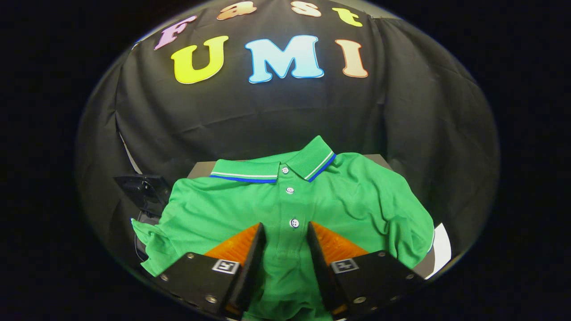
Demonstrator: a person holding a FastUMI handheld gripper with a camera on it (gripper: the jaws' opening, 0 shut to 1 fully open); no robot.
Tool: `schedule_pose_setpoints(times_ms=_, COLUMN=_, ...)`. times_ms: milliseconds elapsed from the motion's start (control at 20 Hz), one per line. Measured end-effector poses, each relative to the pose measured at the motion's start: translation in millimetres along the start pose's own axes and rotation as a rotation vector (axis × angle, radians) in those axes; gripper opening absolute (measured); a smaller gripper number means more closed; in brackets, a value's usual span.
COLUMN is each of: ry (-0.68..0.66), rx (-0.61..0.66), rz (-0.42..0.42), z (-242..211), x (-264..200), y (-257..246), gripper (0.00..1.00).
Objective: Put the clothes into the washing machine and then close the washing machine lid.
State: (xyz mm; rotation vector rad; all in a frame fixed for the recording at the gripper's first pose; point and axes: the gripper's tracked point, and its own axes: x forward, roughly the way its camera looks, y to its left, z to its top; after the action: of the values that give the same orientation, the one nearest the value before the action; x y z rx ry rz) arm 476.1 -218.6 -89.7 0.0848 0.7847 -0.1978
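Grey surface [203,168] | green polo shirt [357,196] spread | hand-held gripper [286,232] narrowly parted astride placket

The gripper [286,232] has two black blocky housings with silver screws, each bearing a small square black-and-white marker.

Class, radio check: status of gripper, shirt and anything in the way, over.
Gripper open, fingers straddling the button placket. Green polo shirt spread flat, not gripped. Dark object beside its sleeve; nothing blocking the fingers.
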Motion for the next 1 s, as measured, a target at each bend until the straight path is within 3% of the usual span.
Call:
schedule_pose_setpoints(times_ms=150, ry=-0.003, rx=0.095, rz=0.035, z=2, x=-3, y=-2, gripper=0.05)
schedule_pose_setpoints(times_ms=200, ry=-0.003, rx=0.125, rz=0.049, z=2, x=-3, y=-2, gripper=0.01)
schedule_pose_setpoints(times_ms=650, ry=0.004, rx=0.209, rz=0.106, z=16, x=-19, y=3, gripper=0.0)
schedule_pose_setpoints(times_ms=1000, ry=-0.02, rx=0.057, rz=0.082, z=59, x=-57, y=31, gripper=0.0)
